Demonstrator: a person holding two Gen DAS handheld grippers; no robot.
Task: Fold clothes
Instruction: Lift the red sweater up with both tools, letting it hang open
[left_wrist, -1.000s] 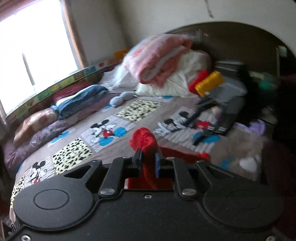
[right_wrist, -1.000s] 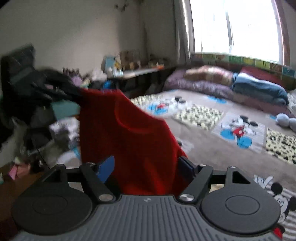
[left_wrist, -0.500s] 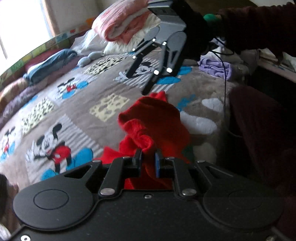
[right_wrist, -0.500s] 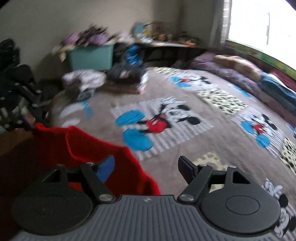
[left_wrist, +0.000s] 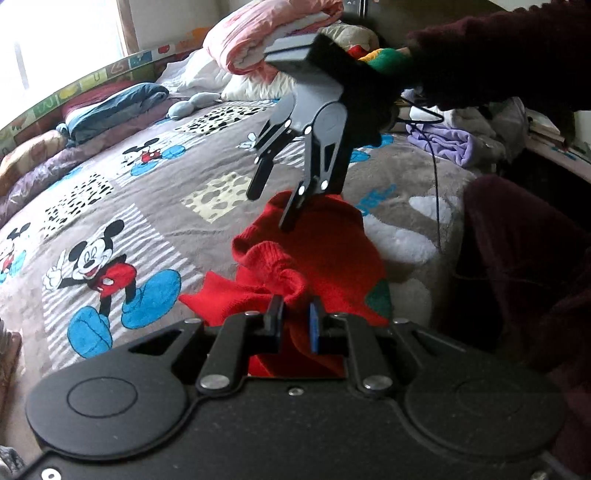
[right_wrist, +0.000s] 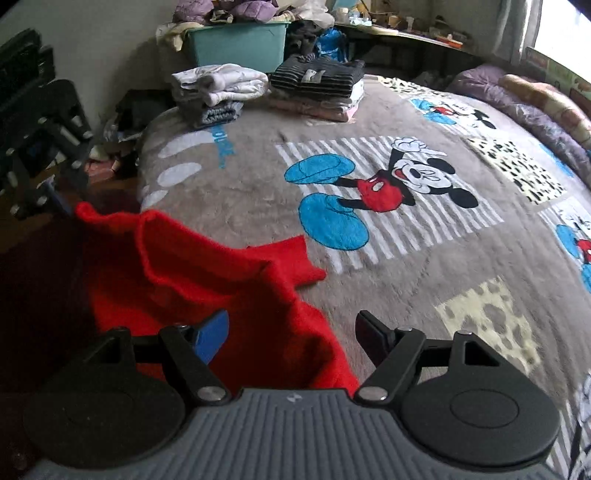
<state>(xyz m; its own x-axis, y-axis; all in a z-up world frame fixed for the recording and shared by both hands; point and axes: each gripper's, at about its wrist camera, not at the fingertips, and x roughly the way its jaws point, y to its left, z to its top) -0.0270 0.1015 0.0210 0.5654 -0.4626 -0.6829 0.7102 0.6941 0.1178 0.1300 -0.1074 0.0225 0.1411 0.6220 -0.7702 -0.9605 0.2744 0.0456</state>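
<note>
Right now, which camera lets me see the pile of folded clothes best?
The right wrist view. The folded clothes sit in neat stacks at the far end of the bed, in plain sight. The left wrist view looks the other way, at the red sweater, so these stacks are not in it.

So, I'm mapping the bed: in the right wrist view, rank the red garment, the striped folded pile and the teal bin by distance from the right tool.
1. Red garment, between the open right tool fingers.
2. Striped folded pile, far bed edge.
3. Teal bin, behind it by the wall.
</note>
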